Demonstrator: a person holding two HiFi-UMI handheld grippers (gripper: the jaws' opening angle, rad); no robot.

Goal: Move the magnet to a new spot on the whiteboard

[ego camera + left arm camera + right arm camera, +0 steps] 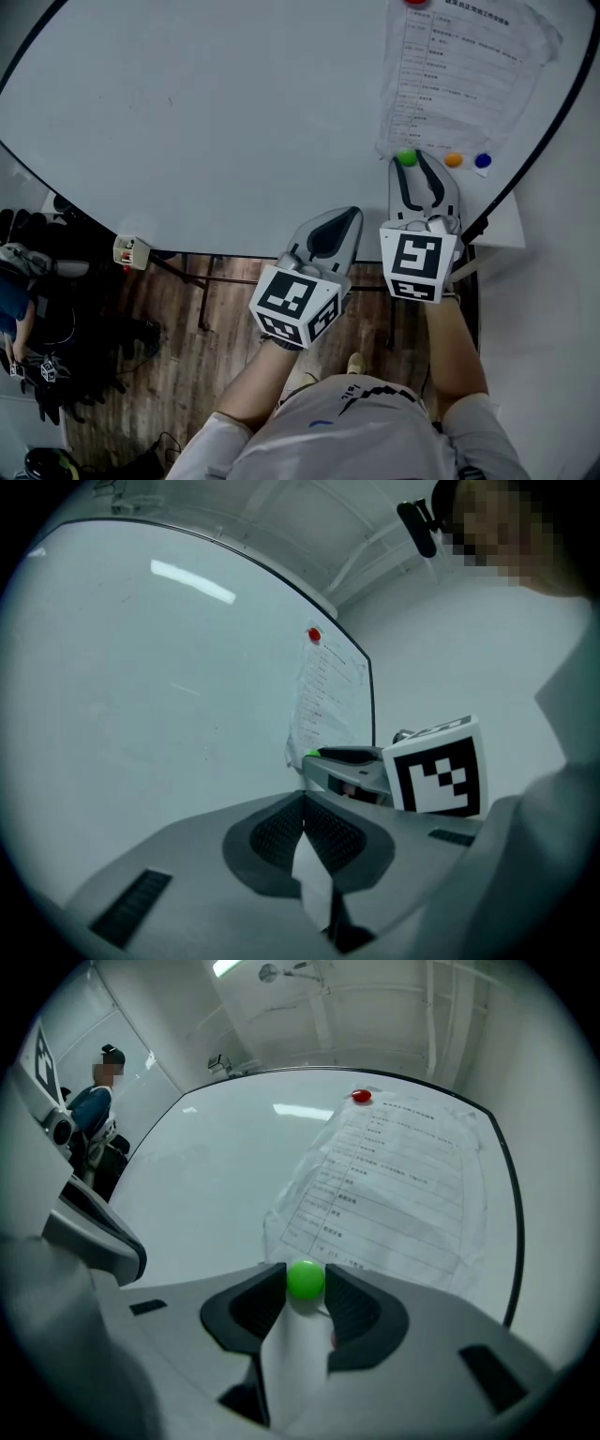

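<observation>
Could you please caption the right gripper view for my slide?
Right gripper with a green magnet between its jaws, at the corner of a printed sheet on the whiteboard.

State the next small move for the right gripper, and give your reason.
Probably close the right gripper on the green magnet. The magnet sits on the whiteboard at the lower corner of the paper, right between the open jaws, and the pads do not seem to press on it yet. A firm grip should come before any pull.
</observation>
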